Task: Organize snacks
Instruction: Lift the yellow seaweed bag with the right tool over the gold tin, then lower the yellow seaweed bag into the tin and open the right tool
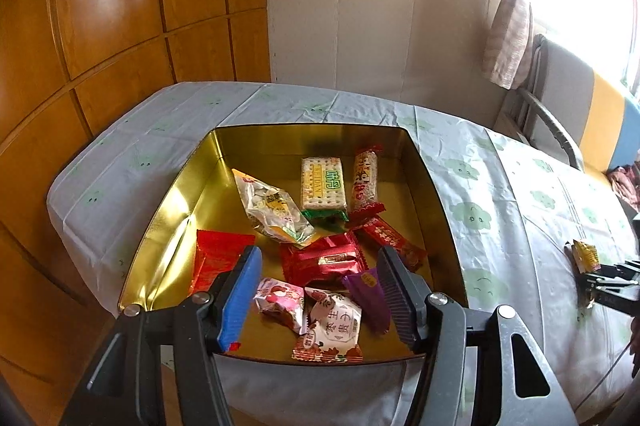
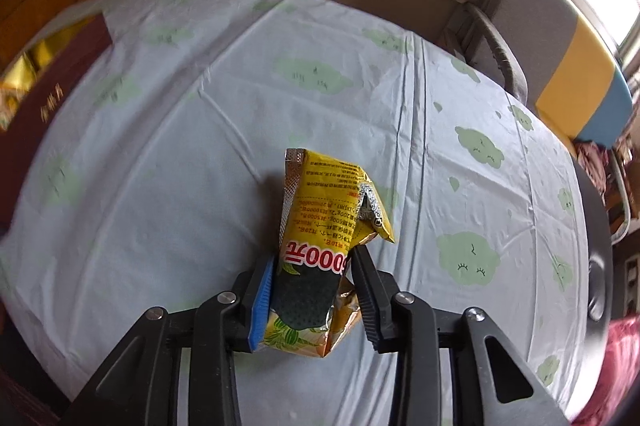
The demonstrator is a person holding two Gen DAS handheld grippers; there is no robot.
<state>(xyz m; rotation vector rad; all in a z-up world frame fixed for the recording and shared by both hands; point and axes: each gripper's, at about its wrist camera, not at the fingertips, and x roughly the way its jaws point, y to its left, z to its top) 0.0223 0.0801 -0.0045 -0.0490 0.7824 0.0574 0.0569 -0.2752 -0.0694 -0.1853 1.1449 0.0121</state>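
Observation:
A gold tin box [image 1: 180,193] stands on the table and holds several wrapped snacks: a cracker pack [image 1: 322,183], a clear nut bag [image 1: 272,205], red packets [image 1: 320,258] and a purple candy [image 1: 370,296]. My left gripper [image 1: 316,262] is open and empty, hovering over the box's near side. My right gripper [image 2: 312,262] is shut on a yellow snack packet [image 2: 320,209], held just above the tablecloth. That packet [image 1: 585,256] and gripper also show at the right edge of the left wrist view. The box's dark red outer wall [image 2: 48,93] shows at far left.
The table wears a pale blue cloth with green cloud prints [image 2: 240,85]. A chair with grey, yellow and blue cushion [image 2: 568,65] stands at the table's far right side. Wooden cabinets [image 1: 120,25] stand behind on the left, a curtain [image 1: 512,25] by the window.

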